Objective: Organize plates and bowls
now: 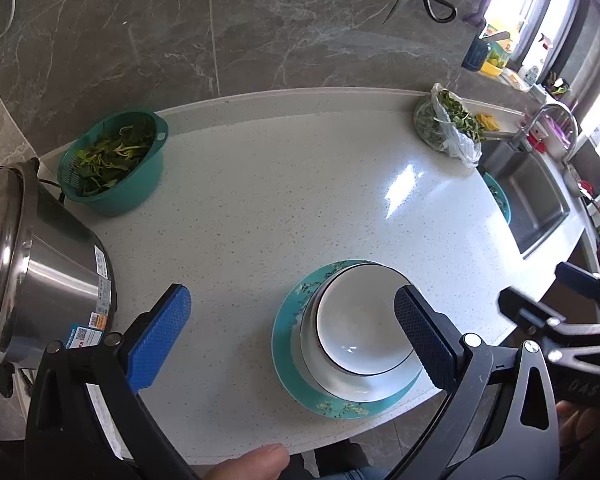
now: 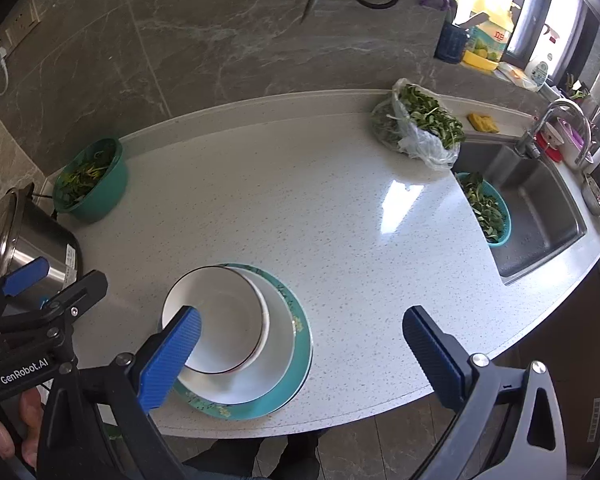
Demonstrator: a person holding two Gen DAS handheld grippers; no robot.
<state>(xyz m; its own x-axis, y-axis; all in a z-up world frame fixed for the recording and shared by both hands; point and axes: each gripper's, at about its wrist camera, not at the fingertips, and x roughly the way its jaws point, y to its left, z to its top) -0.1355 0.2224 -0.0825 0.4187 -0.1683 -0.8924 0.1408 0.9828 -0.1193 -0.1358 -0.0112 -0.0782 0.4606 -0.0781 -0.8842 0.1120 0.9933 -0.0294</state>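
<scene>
Closest in, a thumb (image 1: 256,460) shows at the bottom edge of the left wrist view, just behind the left gripper (image 1: 292,344), whose blue-padded fingers stand wide apart and hold nothing. To the left of that gripper sits a steel cooker (image 1: 40,276) with its lid on, and beyond it, further along the tabletop (image 1: 280,184), a green colander (image 1: 112,164) full of leafy greens rests near the back wall.

Just ahead of the left gripper, toward its right finger, lies the stack: a teal floral plate (image 1: 296,384) flat on the tabletop near the front edge, a white plate (image 1: 352,388) on it, and a white bowl (image 1: 364,320) with a dark rim nested on top, upright. The right finger's pad overlaps the bowl's rim in the view; whether it touches cannot be told.

From the right wrist view, the right gripper (image 2: 300,344) also hangs open and empty, its left finger over the near side of the bowl (image 2: 220,316), its right finger over bare tabletop beside the stack. A hand (image 2: 12,428) grips the handle at lower left.

Further right and well beyond both grippers, a plastic bag of greens (image 2: 420,128) sits by the sink (image 2: 540,216), with a teal basket (image 2: 488,208) of leaves inside the basin.
</scene>
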